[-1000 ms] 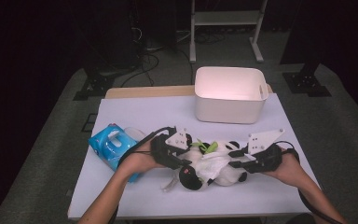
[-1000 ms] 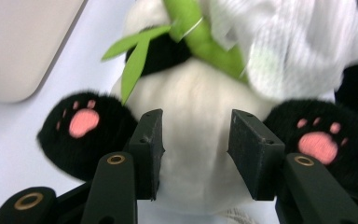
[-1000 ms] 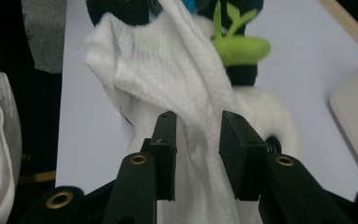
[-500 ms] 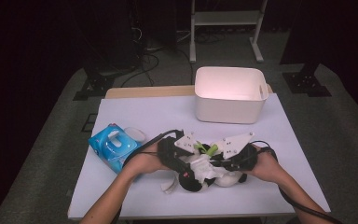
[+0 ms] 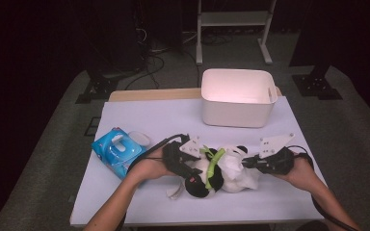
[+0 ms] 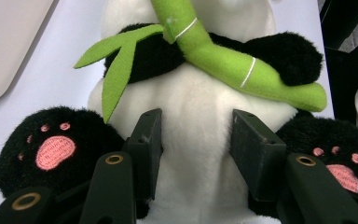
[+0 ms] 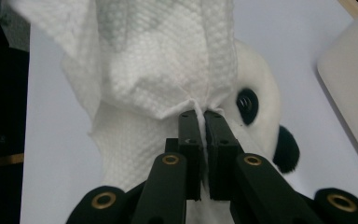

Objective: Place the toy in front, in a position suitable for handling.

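While gripped at the belly by left tongs (image 6: 196, 140), panda toy (image 5: 212, 173) wiped.
Right tongs (image 7: 204, 126) clamped on white tissue (image 7: 163, 70) draped over panda's head; wiping underway, unfinished.

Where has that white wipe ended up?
The white wipe lies draped over the panda toy's head, pinched shut in the right tongs; in the high view it sits right of the left tongs, below the white bin.
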The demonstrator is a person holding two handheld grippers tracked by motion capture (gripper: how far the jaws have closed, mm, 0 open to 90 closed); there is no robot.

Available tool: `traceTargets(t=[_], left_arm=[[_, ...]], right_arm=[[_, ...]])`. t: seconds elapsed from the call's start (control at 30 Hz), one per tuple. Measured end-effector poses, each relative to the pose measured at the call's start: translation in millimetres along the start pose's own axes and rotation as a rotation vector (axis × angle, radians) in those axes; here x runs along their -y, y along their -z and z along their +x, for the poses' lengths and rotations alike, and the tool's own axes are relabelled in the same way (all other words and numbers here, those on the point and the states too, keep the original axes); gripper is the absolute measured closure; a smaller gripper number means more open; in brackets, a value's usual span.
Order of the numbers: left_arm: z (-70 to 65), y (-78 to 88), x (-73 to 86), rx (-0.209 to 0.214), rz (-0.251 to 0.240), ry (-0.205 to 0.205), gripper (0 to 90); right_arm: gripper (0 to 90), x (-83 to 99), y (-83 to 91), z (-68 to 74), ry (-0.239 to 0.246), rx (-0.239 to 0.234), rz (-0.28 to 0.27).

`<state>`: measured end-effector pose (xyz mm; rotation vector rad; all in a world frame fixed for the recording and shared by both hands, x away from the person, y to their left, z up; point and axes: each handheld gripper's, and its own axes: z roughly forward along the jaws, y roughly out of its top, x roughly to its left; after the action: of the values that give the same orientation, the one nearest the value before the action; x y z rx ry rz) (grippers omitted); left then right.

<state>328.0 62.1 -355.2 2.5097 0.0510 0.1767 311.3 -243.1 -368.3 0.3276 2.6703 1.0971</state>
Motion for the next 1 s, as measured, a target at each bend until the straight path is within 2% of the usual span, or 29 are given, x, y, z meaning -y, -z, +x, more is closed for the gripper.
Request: traceTargets(t=[0.07, 0.13, 0.2, 0.33, 0.43, 0.57, 0.73, 0.8, 0.87, 1.0], left_arm=[[-0.1, 0.0, -0.1, -0.001, 0.003, -0.002, 53.3], [-0.4, 0.1, 0.2, 0.0, 0.003, -0.003, 53.3], [-1.0, 0.2, 0.5, 0.0, 0.001, -0.002, 53.3], [-1.6, 0.0, 0.9, 0.001, 0.001, -0.003, 53.4], [-1.9, 0.0, 1.1, 0.001, 0.0, -0.003, 53.4], [-2.8, -0.9, 0.2, -0.001, 0.002, -0.012, 53.6], [-4.8, -1.5, 0.4, -0.001, 0.005, -0.016, 53.7], [-4.6, -1.5, 1.6, 0.002, 0.006, -0.016, 53.7], [-4.5, -1.6, 3.1, 0.005, -0.002, -0.005, 53.9], [-4.1, -1.8, 4.8, 0.012, -0.015, 0.0, 54.1]], right_arm=[[82.6, 1.7, 1.5, -2.4, -0.021, 0.002, -0.006], [73.7, -0.2, 2.3, -3.2, -0.034, -0.017, -0.025], [66.9, -4.5, 3.8, -2.8, -0.03, -0.027, -0.046], [62.4, -15.1, 4.6, 1.1, -0.016, -0.085, -0.098], [60.6, -22.9, 1.0, 5.6, 0.018, -0.075, -0.087], [58.3, -28.7, -7.1, 6.8, 0.036, -0.077, -0.07], [61.3, -40.2, -26.3, 3.7, 0.039, -0.08, -0.078], [70.6, -43.0, -32.1, 3.9, 0.047, -0.07, -0.071], [77.5, -43.5, -32.8, 4.0, 0.069, -0.06, -0.067], [83.4, -38.9, -24.7, 1.0, 0.056, -0.074, -0.068]])
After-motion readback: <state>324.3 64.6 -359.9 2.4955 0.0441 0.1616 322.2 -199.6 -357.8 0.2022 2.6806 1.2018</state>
